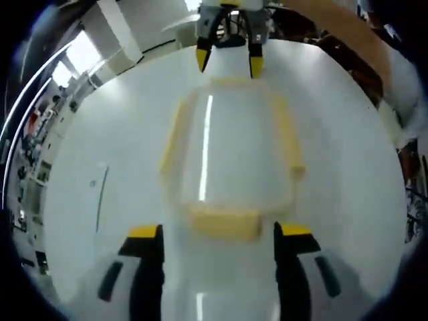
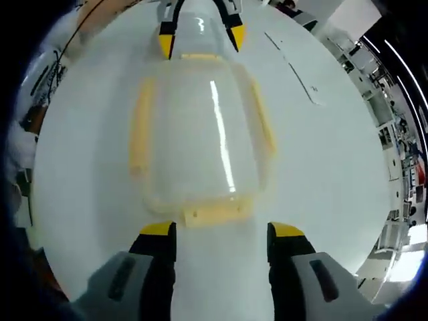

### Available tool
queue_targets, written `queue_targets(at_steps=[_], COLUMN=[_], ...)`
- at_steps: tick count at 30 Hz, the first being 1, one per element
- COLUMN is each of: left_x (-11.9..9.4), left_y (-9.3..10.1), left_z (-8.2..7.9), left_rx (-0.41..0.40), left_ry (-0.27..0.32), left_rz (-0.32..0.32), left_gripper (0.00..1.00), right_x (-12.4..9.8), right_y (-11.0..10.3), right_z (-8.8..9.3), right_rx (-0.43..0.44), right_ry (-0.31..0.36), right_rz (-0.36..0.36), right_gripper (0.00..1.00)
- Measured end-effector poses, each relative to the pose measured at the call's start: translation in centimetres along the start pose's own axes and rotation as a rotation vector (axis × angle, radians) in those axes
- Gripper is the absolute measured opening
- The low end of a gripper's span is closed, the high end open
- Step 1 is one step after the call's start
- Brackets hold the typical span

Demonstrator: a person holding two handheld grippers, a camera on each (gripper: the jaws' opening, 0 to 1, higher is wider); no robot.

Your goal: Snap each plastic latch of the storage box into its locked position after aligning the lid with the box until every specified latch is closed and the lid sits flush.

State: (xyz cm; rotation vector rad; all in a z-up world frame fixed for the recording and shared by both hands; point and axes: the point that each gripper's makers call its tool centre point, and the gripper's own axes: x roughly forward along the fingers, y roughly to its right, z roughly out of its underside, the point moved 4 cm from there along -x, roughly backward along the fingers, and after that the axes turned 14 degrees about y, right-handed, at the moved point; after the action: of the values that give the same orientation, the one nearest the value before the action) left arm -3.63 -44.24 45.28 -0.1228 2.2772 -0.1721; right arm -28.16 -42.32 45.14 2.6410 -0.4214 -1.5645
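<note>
My jaws are black with yellow tips. The storage box has a clear lid and pale yellow latches, on a white worktop.

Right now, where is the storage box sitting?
The storage box lies flat on the white table, midway between the two grippers: the left gripper faces one short end and the right gripper the opposite end.

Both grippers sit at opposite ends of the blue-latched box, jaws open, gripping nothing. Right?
Not quite: the latches are yellow, not blue, as the right gripper view shows. Otherwise yes: left gripper and right gripper face the box from opposite ends, open.
</note>
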Motion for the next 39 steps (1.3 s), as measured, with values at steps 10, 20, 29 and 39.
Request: queue_targets(at_steps=[10,20,29,39], left_x=[0.7,0.6,0.1,0.1], left_y=[0.4,0.8,1.1,1.3], left_z=[-0.7,-0.6,-0.1,-0.3], left_rx=[0.006,0.016,-0.046,-0.058], left_ry=[0.005,-0.020,-0.042,-0.057], left_rz=[0.047,0.088,0.126,0.142], left_gripper=[0.58,0.53,0.47,0.47], right_x=[0.4,1.1,1.7,1.6], right_y=[-0.1,-0.8,-0.5,-0.3], right_z=[-0.5,-1.1,-1.8,-1.7], right_rx=[0.014,0.020,-0.042,-0.057], right_ry=[0.027,-0.044,-0.124,-0.083], right_rz=[-0.042,-0.192,-0.229,-0.245], right_gripper=[0.52,0.45,0.48,0.48])
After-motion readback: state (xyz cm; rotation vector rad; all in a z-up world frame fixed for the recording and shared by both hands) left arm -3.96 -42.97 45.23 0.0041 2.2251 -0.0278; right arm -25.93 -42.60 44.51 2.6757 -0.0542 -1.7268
